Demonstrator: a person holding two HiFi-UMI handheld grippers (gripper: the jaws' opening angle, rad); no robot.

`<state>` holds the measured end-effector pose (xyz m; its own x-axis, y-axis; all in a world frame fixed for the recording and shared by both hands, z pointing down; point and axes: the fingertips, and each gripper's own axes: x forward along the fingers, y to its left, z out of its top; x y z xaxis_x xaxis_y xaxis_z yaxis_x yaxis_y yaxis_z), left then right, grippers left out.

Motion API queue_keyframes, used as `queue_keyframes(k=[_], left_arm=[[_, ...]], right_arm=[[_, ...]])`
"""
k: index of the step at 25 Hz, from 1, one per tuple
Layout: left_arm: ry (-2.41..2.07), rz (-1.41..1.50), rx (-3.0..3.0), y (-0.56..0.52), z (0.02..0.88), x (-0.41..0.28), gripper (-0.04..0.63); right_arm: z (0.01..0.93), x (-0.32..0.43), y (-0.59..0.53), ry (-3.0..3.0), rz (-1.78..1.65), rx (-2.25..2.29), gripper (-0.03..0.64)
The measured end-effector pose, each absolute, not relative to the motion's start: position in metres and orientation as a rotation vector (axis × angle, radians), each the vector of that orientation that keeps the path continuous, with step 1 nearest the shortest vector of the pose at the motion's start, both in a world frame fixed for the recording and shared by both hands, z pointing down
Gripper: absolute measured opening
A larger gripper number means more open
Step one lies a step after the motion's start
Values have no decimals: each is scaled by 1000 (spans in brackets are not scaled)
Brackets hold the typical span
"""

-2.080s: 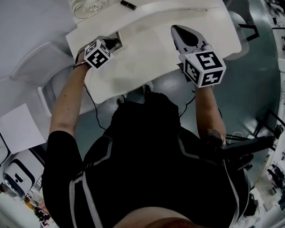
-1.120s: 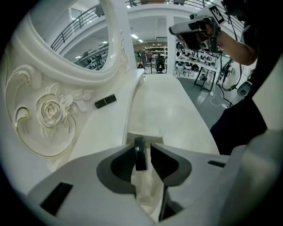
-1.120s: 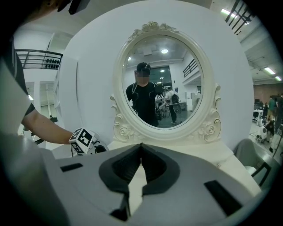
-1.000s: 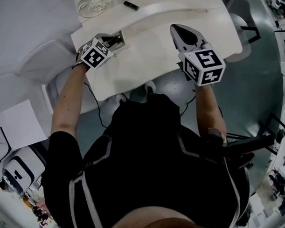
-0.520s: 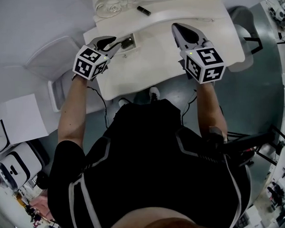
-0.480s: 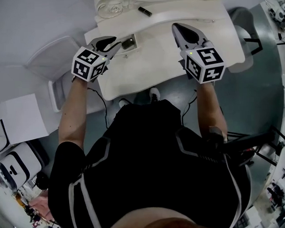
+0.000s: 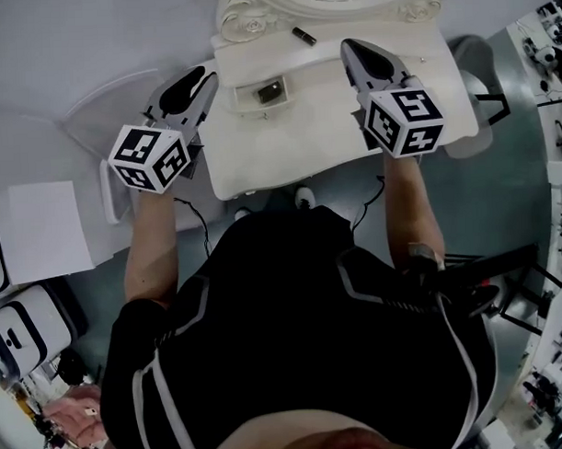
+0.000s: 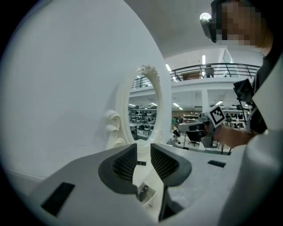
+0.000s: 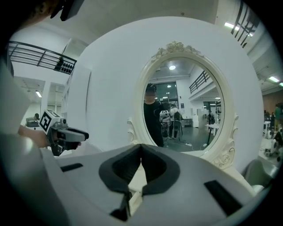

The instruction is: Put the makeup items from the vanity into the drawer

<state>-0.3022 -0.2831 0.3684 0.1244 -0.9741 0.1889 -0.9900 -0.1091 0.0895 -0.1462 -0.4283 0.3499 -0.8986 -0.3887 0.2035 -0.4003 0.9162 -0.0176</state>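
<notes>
Head view: slim black makeup stick lies flat on the white vanity top beside the mirror base, long axis diagonal, far-left to near-right. Left gripper view: left gripper jaws slightly parted, nothing between. Right gripper view: right gripper jaws pressed together, empty.

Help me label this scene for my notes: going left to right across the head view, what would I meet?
White paper sheet → left gripper → small dark item in the vanity's recess → black tube → right gripper.
</notes>
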Motion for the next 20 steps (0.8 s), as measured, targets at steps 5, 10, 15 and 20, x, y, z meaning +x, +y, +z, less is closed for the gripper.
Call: queue_keyframes(k=[5,10,15,20], left_arm=[[-2162,-30,2072,-248,340,-342,95],[-2243,-223,2060,-223,313,-359,92],[-2318,-248,1972,-207,298,-369,28],[-2347,-206,2000,-196,286,-365,5]], right_arm=[[332,-161,-411,-2918,56,598,6],[322,-170,-397,-2932,16,599,6],[312,-175,-386,-2952,13,585,6],[299,-178,-378,-2968,1,573,6]])
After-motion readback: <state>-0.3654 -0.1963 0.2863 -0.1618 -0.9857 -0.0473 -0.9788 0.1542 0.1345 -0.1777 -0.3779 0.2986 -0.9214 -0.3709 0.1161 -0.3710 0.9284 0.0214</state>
